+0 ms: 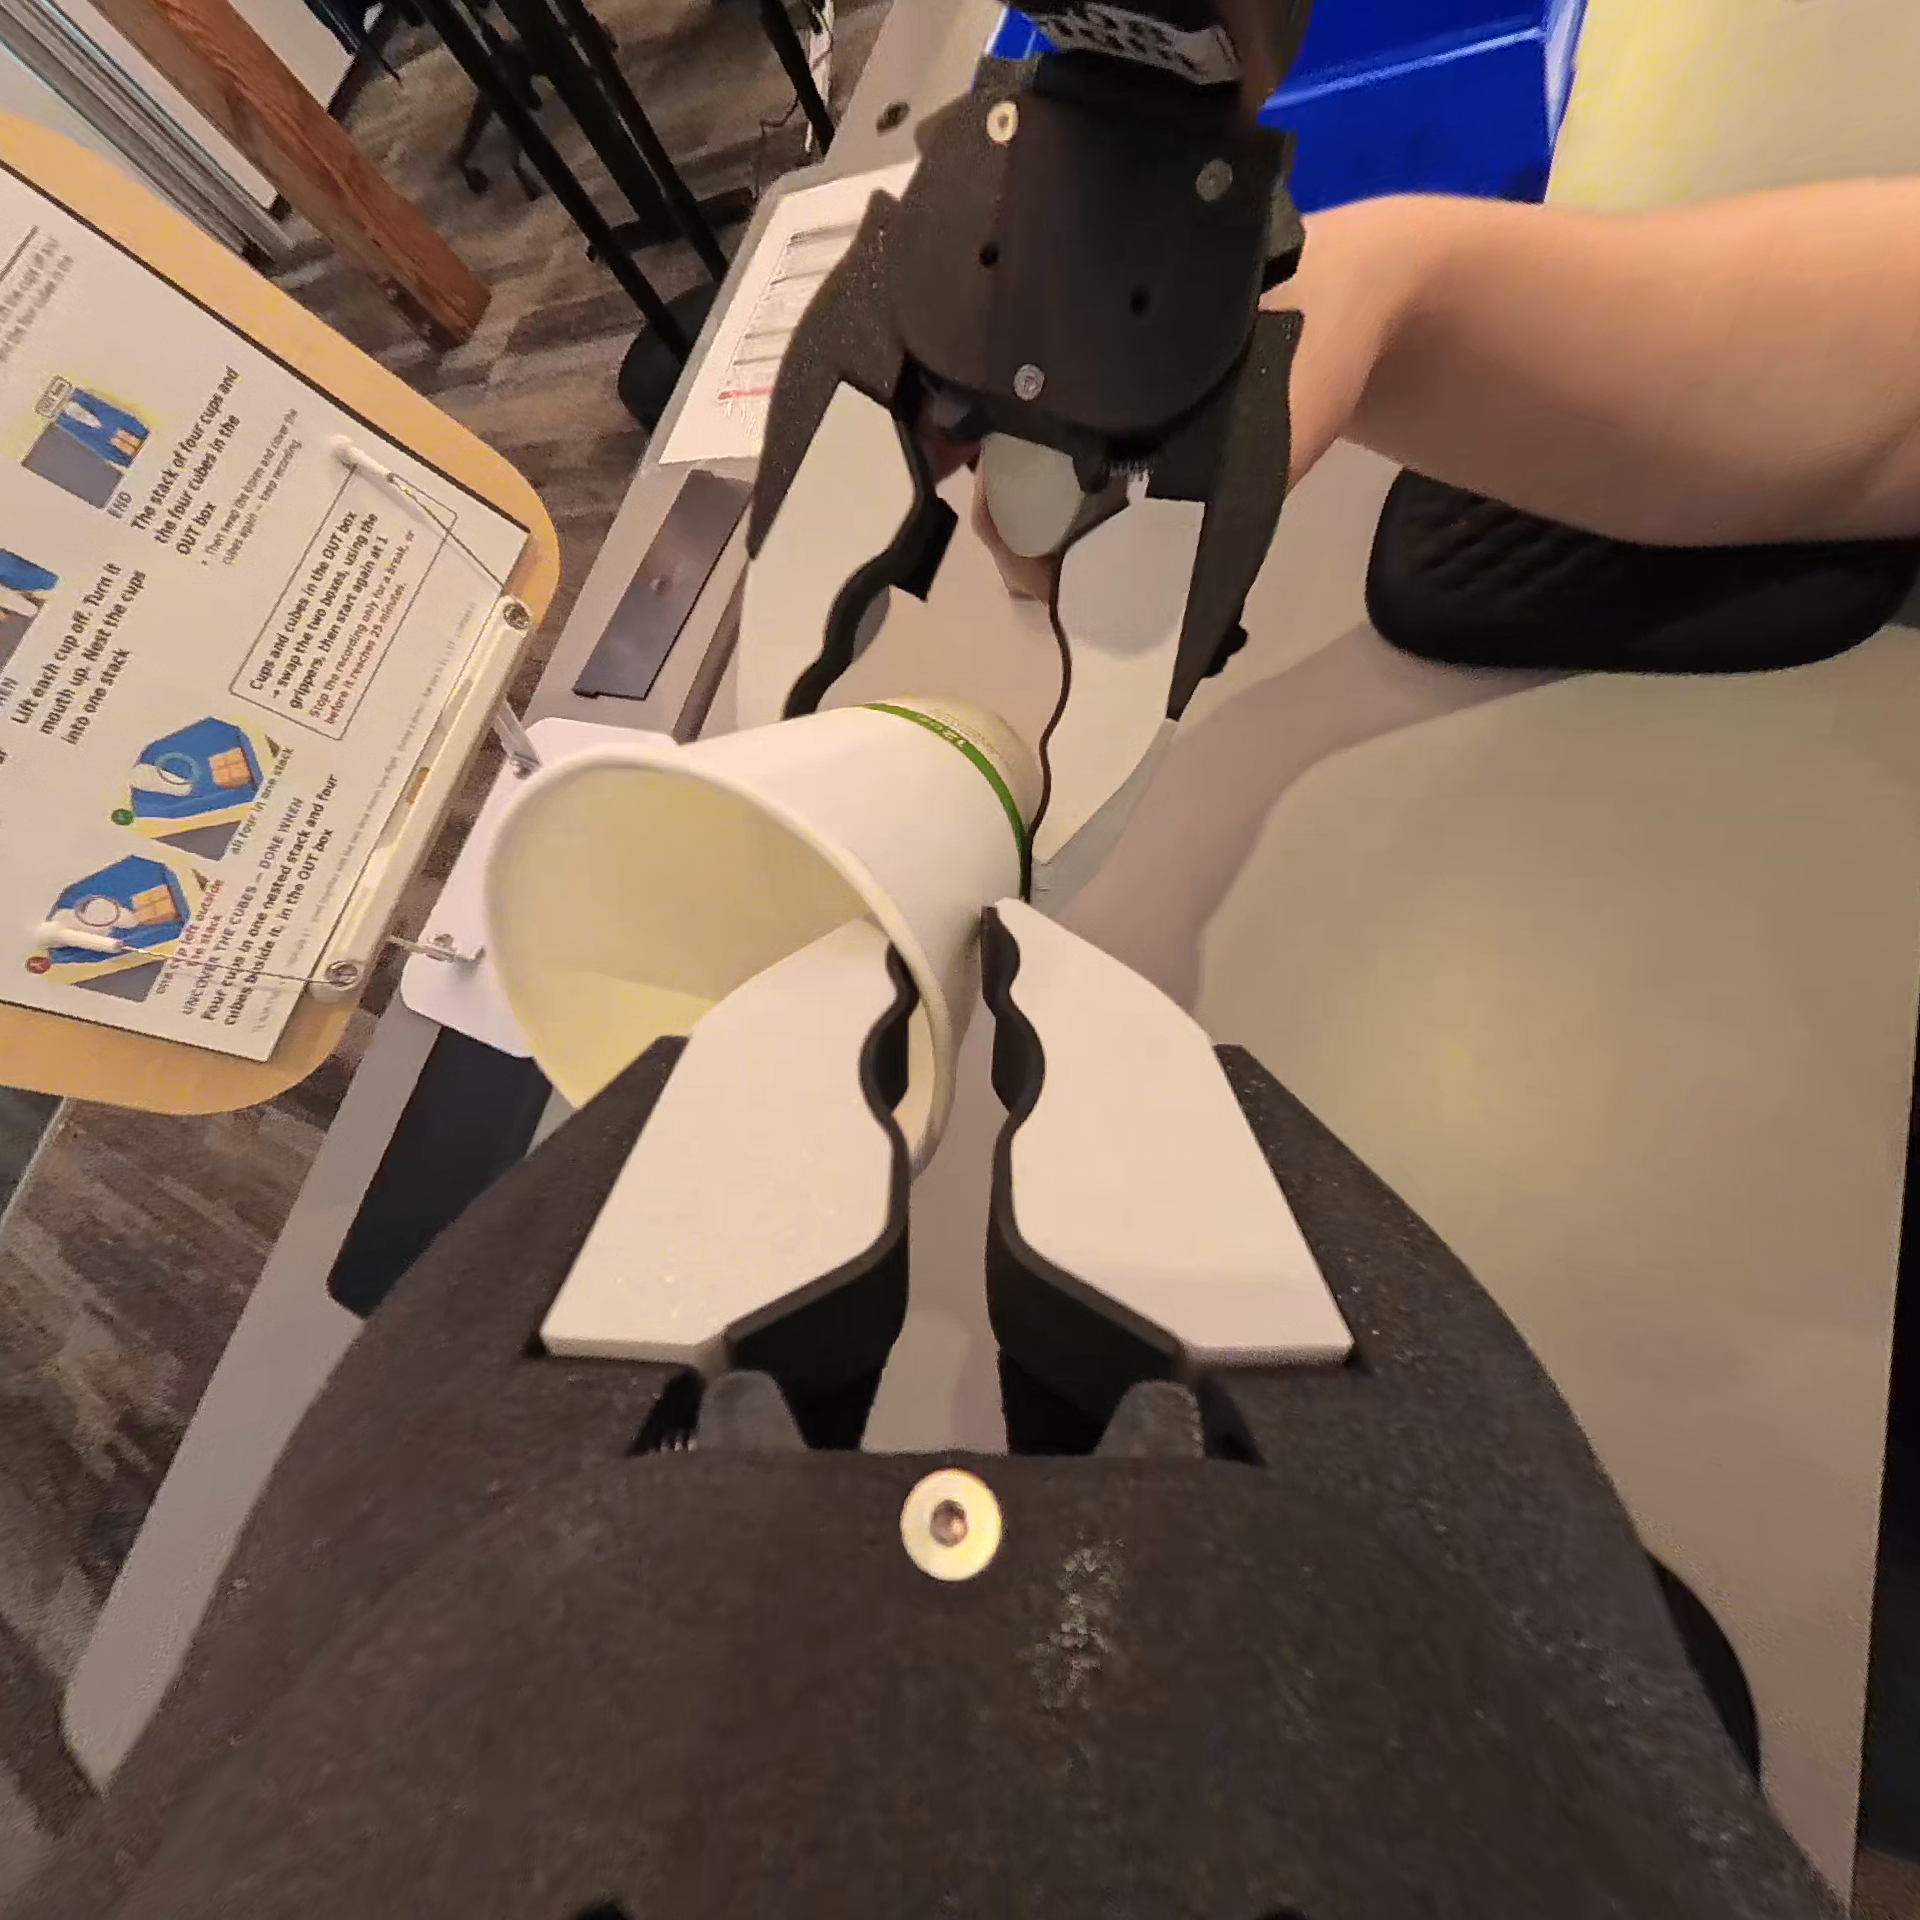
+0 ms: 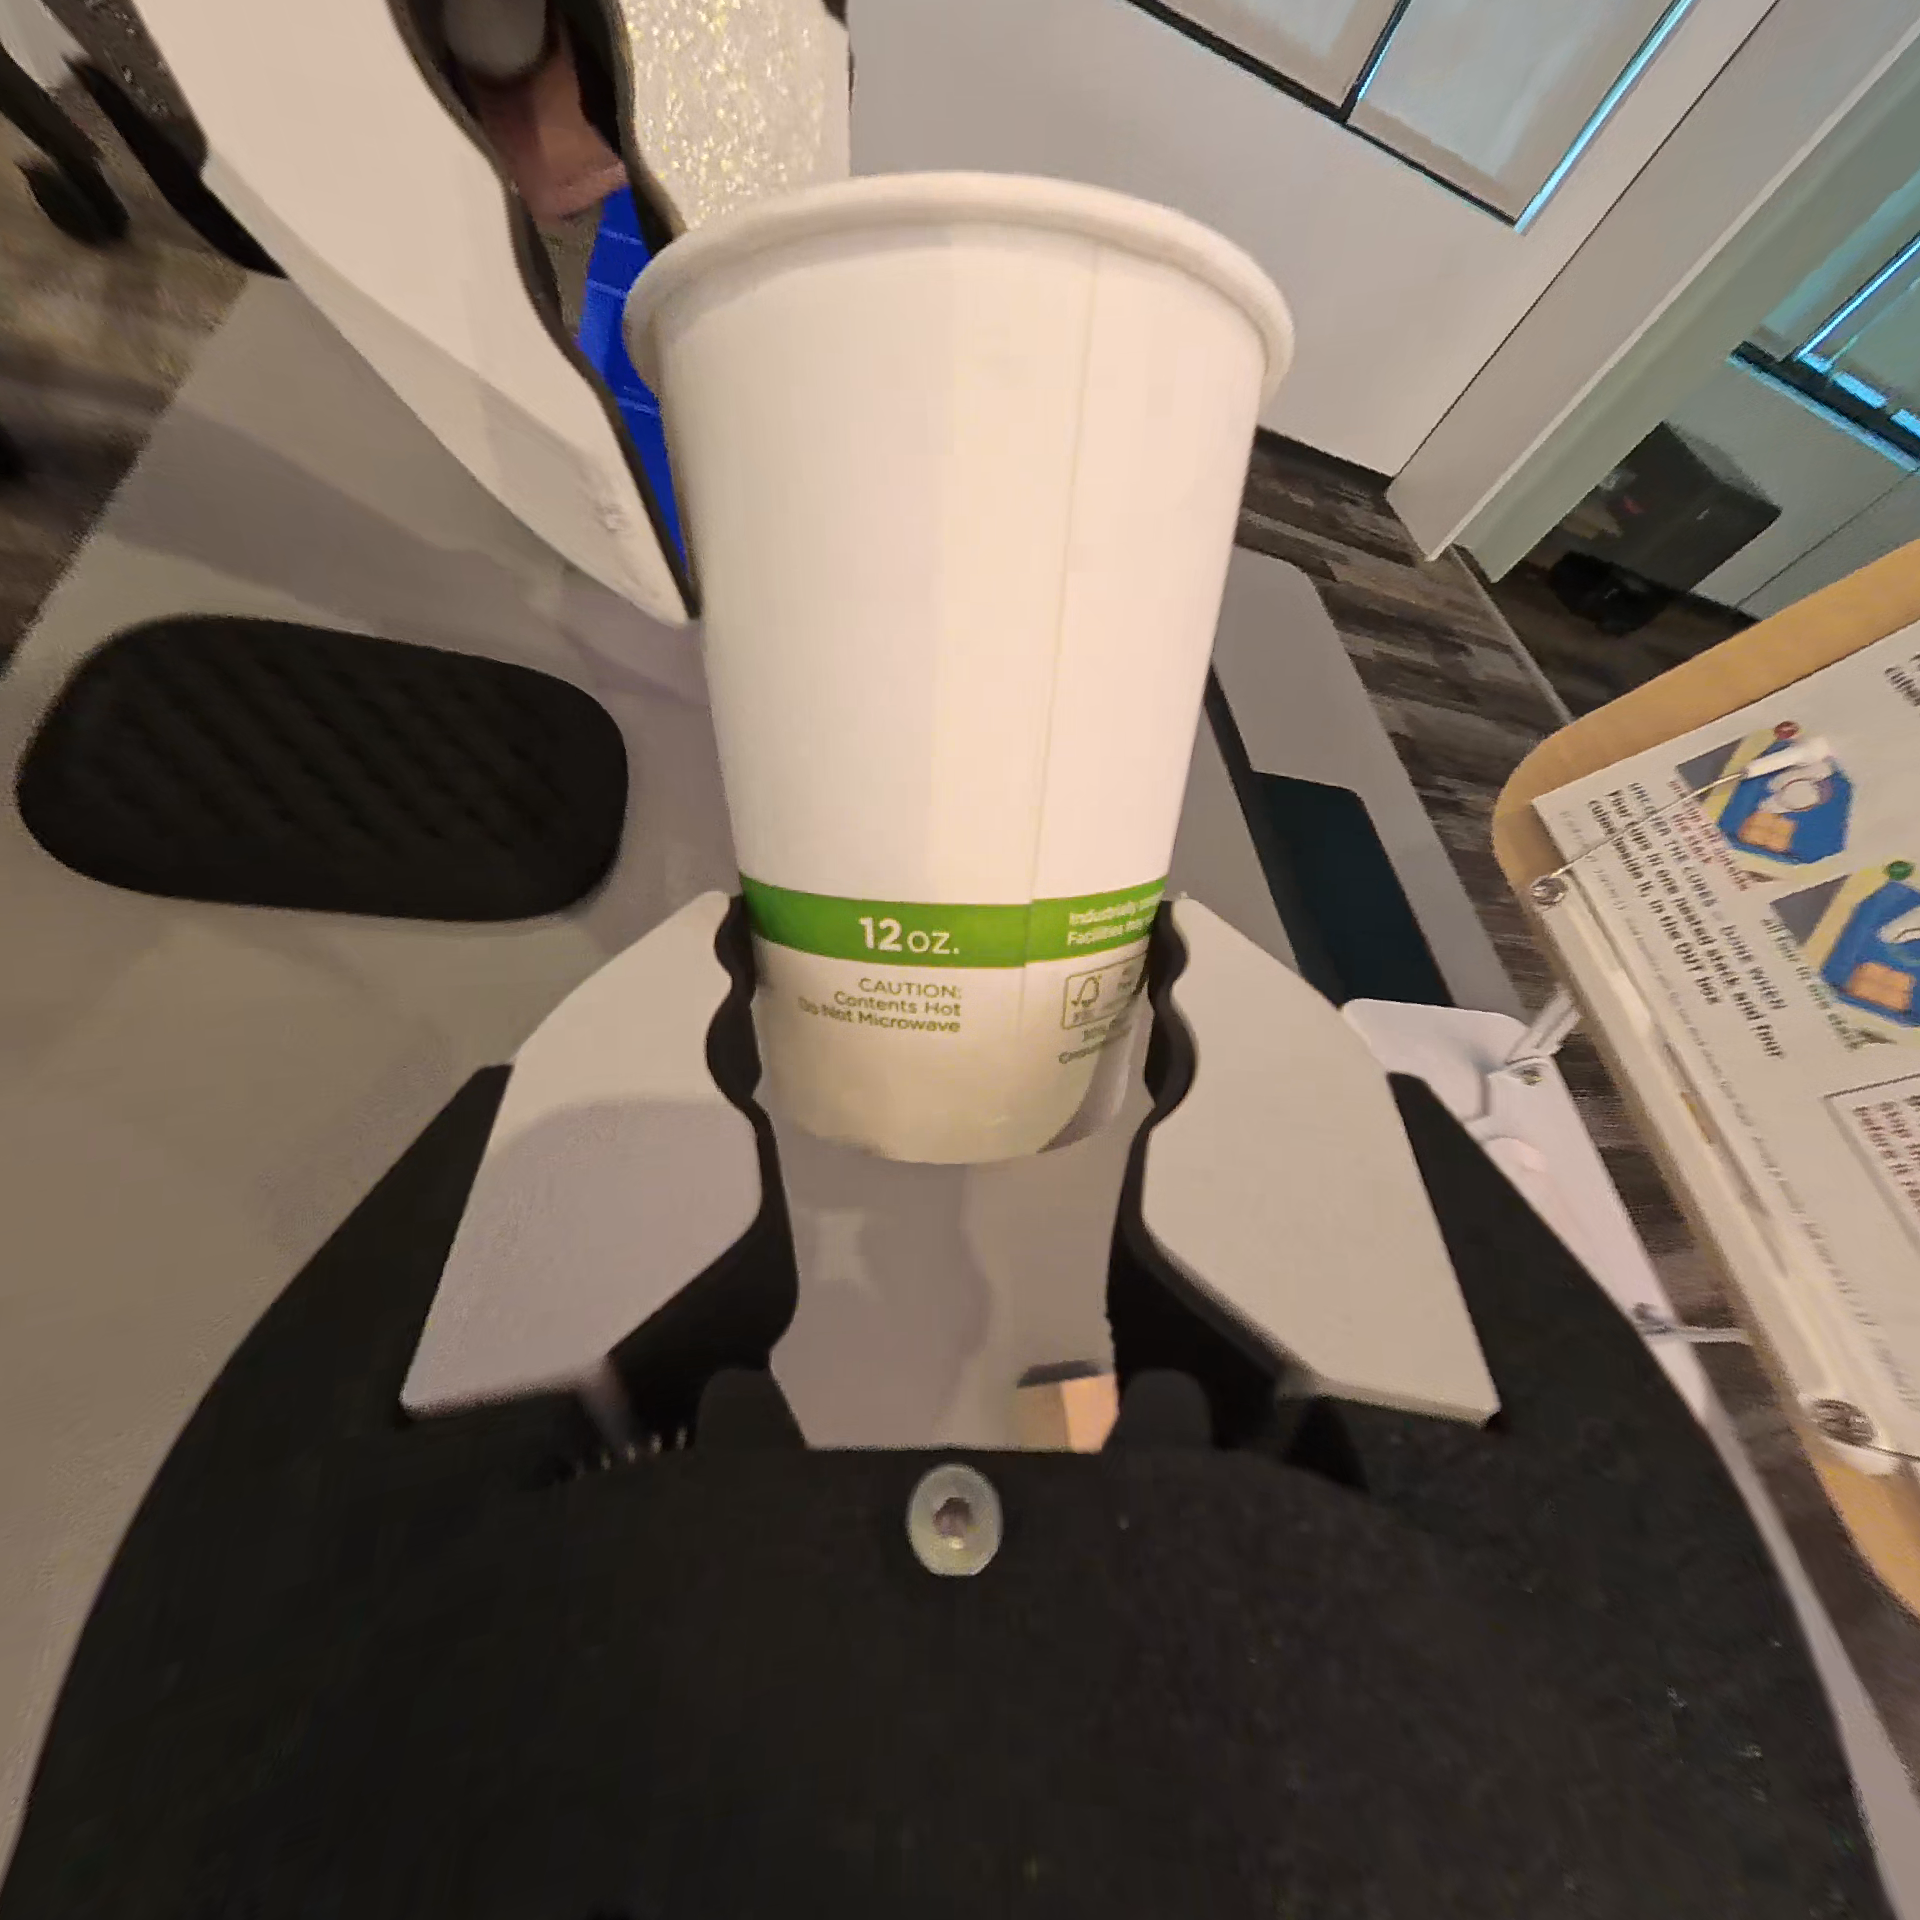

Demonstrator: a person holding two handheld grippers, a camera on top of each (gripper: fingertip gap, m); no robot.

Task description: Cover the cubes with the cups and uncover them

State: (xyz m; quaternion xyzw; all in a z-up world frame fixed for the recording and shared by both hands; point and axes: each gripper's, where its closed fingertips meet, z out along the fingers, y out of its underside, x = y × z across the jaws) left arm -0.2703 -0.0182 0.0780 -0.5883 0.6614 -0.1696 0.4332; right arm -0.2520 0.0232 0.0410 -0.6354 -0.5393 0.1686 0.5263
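the left gripper (image 1: 945, 935) sits low in the middle of the left wrist view. its two white fingers (image 1: 758, 1143) are pinched on the rim of a white paper cup (image 1: 748, 831), with one finger inside the mouth and one outside. the cup is held up in the air and tipped on its side, with its open mouth facing the lower left of the frame.

the right gripper (image 1: 987, 717) comes down from the top of that view. its jaws are clamped on the bottom end of the same cup, by the green band (image 1: 987, 769). a person's arm (image 1: 1558, 364) reaches in from the right edge.

in the right wrist view, the right gripper (image 2: 945, 997) squeezes the cup (image 2: 956, 582) near its base in the middle of the frame. the left gripper (image 2: 582, 312) touches the cup's rim at the upper left.

under both is a pale grey table (image 1: 1558, 1039). a black pad (image 2: 312, 769) lies on it at the left of the right wrist view. a blue bin (image 1: 1403, 94) shows at the top right of the left wrist view. a wooden board with a picture sheet (image 1: 208, 675) is at the left edge there. i see no cubes.
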